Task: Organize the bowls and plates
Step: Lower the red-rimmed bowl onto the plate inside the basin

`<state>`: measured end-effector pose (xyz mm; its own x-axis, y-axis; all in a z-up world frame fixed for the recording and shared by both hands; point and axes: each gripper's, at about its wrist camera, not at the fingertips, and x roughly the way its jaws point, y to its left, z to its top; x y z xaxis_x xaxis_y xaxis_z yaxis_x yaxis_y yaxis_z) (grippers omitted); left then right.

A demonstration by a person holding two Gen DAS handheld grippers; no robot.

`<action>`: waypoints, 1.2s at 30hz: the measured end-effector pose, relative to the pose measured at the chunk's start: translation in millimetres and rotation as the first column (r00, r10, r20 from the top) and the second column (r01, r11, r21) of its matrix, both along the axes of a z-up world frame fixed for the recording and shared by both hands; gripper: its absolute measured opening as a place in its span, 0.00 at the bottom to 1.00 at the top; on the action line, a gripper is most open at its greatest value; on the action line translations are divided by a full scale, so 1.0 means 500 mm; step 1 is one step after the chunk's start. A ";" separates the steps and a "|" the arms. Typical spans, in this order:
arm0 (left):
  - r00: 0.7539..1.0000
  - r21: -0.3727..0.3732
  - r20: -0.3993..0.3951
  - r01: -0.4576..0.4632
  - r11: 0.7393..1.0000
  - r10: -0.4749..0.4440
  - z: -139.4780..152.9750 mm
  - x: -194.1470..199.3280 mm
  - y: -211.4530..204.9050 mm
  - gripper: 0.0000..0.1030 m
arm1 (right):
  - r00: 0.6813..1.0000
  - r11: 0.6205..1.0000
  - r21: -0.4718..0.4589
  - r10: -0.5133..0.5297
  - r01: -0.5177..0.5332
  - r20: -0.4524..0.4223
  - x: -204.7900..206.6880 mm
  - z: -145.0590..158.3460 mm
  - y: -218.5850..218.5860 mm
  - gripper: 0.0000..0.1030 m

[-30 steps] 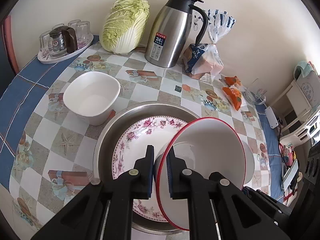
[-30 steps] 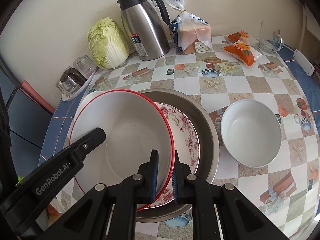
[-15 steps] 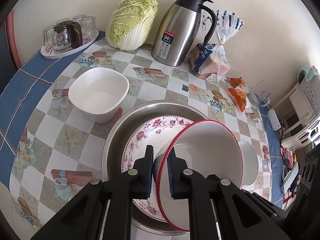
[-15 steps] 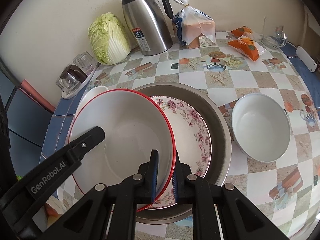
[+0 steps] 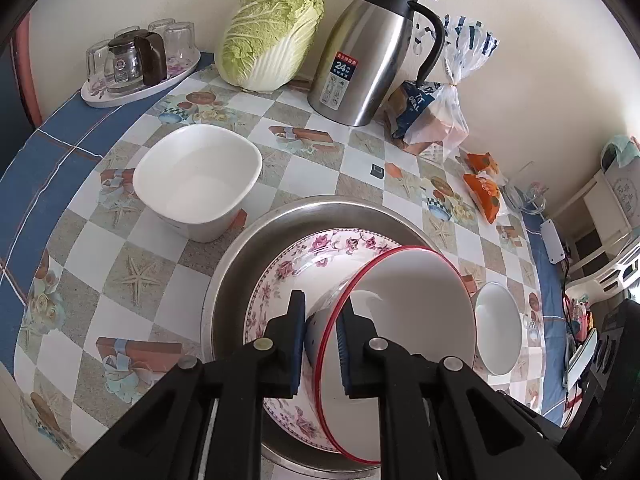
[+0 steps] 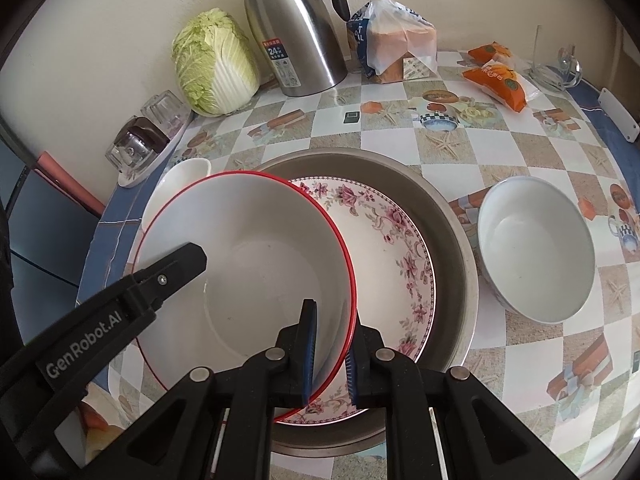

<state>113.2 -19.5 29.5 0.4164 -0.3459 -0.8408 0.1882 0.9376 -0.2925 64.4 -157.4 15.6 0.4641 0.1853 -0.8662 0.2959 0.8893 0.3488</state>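
Checkered tablecloth against cream wall

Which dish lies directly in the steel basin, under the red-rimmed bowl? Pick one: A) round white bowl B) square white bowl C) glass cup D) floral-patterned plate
D: the floral-patterned plate lies inside the steel basin, with the red-rimmed bowl held tilted over it by both grippers.
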 end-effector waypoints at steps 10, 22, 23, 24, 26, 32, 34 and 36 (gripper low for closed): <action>1.000 -0.005 -0.031 0.001 1.000 -0.001 -0.021 0.014 -0.008 0.13 | 1.000 1.000 0.021 -0.009 0.010 -0.020 0.009 -0.020 -0.013 0.14; 0.998 -0.001 -0.055 0.019 1.000 -0.019 -0.039 0.022 -0.028 0.13 | 0.999 0.999 0.015 -0.031 0.032 -0.029 0.014 -0.024 -0.035 0.15; 0.998 -0.002 -0.055 0.019 1.000 -0.019 -0.039 0.022 -0.028 0.14 | 0.999 0.999 0.018 -0.033 0.033 -0.029 0.015 -0.025 -0.036 0.15; 0.998 -0.005 -0.057 0.016 1.000 -0.016 -0.040 0.022 -0.028 0.14 | 0.999 0.999 0.020 -0.033 0.034 -0.028 0.016 -0.026 -0.036 0.15; 0.998 -0.009 -0.060 0.015 1.000 -0.015 -0.041 0.024 -0.028 0.16 | 0.999 0.999 0.024 -0.031 0.032 -0.027 0.017 -0.028 -0.036 0.15; 0.997 -0.021 -0.070 0.010 1.000 -0.011 -0.047 0.032 -0.023 0.17 | 1.000 1.000 0.017 -0.023 0.023 -0.021 0.022 -0.027 -0.031 0.15; 0.997 -0.025 -0.072 0.009 1.000 -0.011 -0.048 0.032 -0.021 0.17 | 0.999 1.000 0.020 -0.021 0.022 -0.024 0.024 -0.030 -0.031 0.15; 0.997 -0.028 -0.072 0.011 1.000 -0.013 -0.048 0.033 -0.021 0.17 | 0.999 0.999 0.022 -0.024 0.024 -0.023 0.024 -0.031 -0.032 0.15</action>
